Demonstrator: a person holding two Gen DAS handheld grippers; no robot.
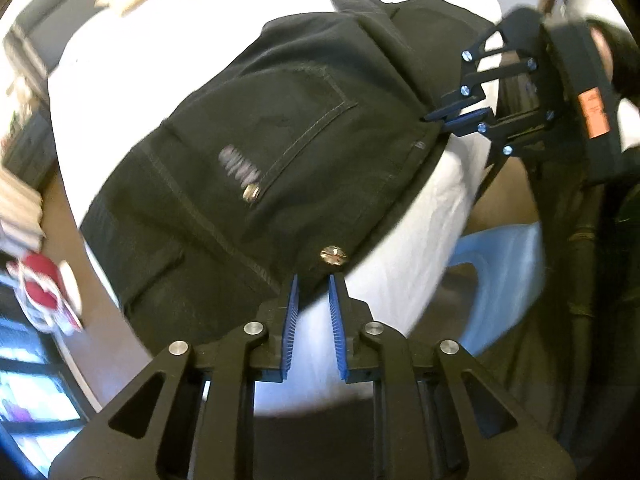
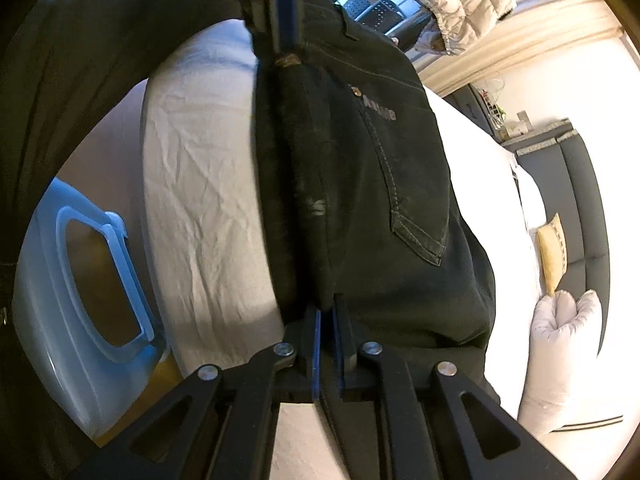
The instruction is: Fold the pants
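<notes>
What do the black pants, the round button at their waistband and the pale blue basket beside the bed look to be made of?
Black pants: likely denim or heavy cotton twill, matte, with contrast stitching around a patch pocket.
Round button: probably metal; it glints and looks embossed.
Pale blue basket: seems moulded plastic, smooth and slightly glossy, with a cut-out handle.

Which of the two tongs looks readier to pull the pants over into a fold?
The right tongs: they are shut on the pants at the waistband. The left tongs stand open at the edge near the button, gripping nothing.
</notes>
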